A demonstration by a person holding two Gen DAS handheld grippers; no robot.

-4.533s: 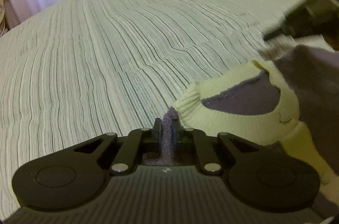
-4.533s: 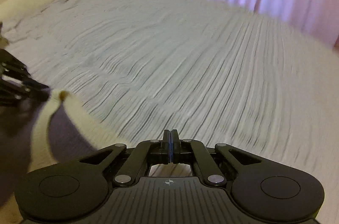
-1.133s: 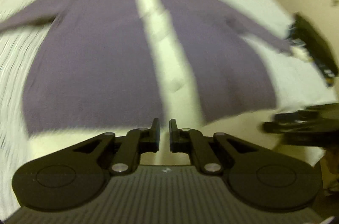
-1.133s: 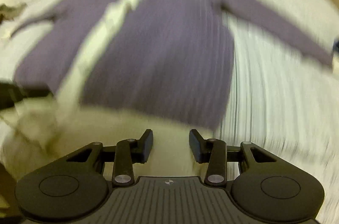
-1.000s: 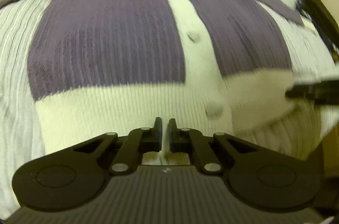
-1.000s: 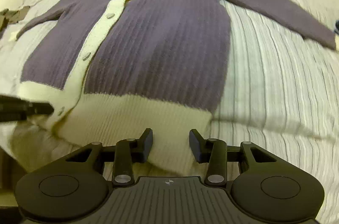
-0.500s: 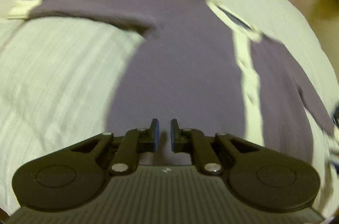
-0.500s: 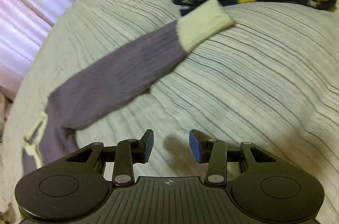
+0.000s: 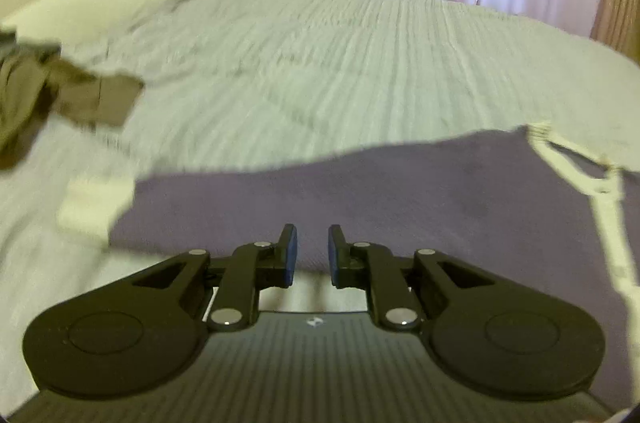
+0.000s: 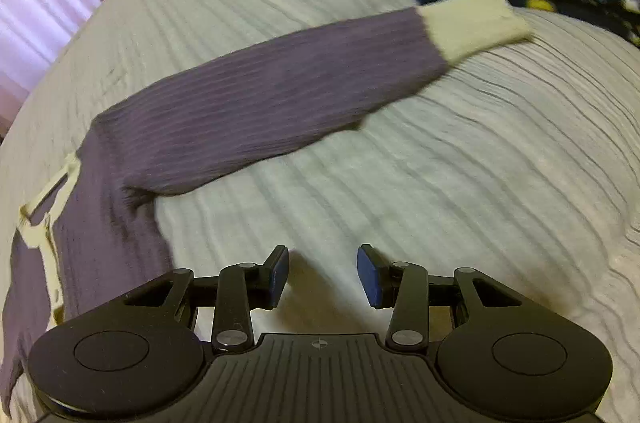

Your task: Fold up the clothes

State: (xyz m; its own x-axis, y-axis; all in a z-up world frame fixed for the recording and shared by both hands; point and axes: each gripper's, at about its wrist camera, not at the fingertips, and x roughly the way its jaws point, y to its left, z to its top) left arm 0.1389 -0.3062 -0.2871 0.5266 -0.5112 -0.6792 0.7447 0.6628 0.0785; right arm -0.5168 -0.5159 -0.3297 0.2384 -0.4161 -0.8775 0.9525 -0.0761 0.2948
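While jaws gape: left hand-held gripper [image 9: 312, 255] over cardigan [image 9: 400, 191]; right hand-held gripper [image 10: 323, 273] empty

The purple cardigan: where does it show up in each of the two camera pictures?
Left wrist view: the purple cardigan fills the lower middle, one cream cuff at left.
Right wrist view: its body lies at lower left, a sleeve stretching to upper right.
Shared landmark: the cream neckline trim.
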